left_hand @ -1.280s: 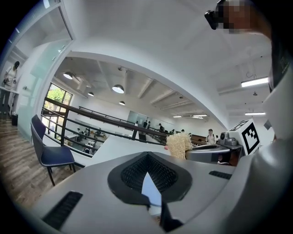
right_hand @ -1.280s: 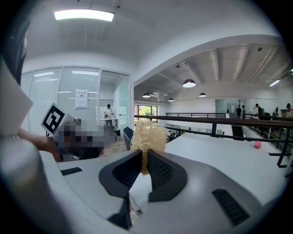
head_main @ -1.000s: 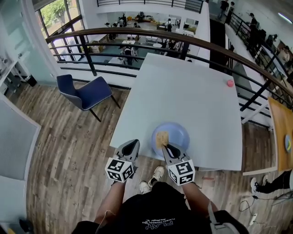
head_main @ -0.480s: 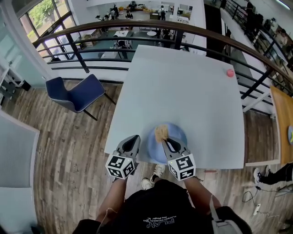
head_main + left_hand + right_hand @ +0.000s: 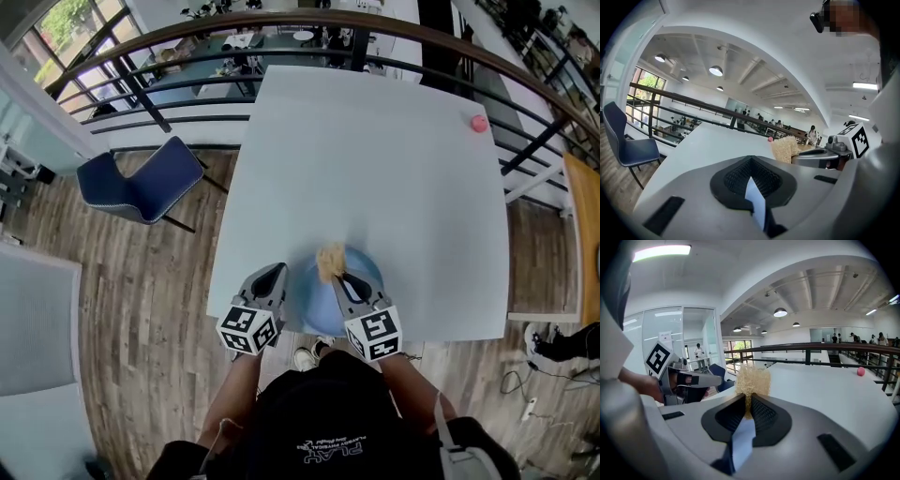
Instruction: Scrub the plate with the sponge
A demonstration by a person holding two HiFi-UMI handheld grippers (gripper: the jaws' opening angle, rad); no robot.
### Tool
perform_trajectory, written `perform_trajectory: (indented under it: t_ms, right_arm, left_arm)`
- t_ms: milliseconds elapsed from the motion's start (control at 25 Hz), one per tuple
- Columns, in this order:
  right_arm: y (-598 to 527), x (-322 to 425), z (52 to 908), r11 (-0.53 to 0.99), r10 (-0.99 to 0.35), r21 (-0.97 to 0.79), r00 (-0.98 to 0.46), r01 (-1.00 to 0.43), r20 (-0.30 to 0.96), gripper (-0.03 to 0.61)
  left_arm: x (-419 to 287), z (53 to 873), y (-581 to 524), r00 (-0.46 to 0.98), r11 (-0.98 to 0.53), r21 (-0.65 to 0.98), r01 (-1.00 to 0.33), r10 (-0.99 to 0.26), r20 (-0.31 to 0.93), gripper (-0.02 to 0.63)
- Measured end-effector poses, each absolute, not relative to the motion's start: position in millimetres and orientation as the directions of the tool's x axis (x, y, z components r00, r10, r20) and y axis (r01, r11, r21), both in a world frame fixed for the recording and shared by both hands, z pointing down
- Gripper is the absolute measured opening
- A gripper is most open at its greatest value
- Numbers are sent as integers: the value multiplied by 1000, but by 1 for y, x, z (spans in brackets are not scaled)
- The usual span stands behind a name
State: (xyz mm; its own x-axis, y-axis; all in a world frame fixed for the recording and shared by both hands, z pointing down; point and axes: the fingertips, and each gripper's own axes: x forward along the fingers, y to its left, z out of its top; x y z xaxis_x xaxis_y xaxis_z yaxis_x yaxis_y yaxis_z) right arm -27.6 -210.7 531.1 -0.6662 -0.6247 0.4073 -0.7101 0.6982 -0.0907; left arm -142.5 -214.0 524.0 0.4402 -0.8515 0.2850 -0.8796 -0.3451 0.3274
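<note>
The pale blue plate (image 5: 317, 302) sits at the near edge of the white table (image 5: 375, 159), tipped toward me, and my left gripper (image 5: 277, 271) is shut on its left rim. A thin blue sliver of that rim shows between the left gripper's (image 5: 751, 174) jaws. My right gripper (image 5: 339, 278) is shut on the straw-coloured sponge (image 5: 329, 260), which rests at the plate's far edge. In the right gripper view the sponge (image 5: 752, 379) sticks up out of the right gripper (image 5: 747, 404), with the left gripper (image 5: 693, 380) off to its left. In the left gripper view the sponge (image 5: 783, 149) lies to the right.
A small pink ball (image 5: 479, 123) lies at the table's far right corner. A blue chair (image 5: 141, 183) stands on the wooden floor to the table's left. A dark railing (image 5: 309, 23) runs behind the table, and an orange table (image 5: 589, 244) edges in at the right.
The plate has tipped up toward me with the left gripper on its rim. The sponge has slid from the plate's middle to its far edge, and my view has shifted forward.
</note>
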Motion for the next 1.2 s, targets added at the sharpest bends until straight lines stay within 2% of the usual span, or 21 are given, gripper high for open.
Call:
perform_trajectory:
  t_ms: [440, 800, 1200]
  right_arm:
    - [-225, -13, 573, 669, -604, -130, -637, -732, 479, 44]
    - [-220, -12, 614, 581, -602, -116, -522, -805, 604, 44]
    - [-218, -15, 657, 534, -532, -82, -410, -841, 740, 44]
  left_arm:
    - [-131, 568, -230, 480, -370, 325, -870, -788, 386, 9]
    - [-125, 597, -244, 562, -449, 342, -825, -718, 411, 9]
    - [-137, 622, -247, 565, -430, 374, -822, -703, 432, 9]
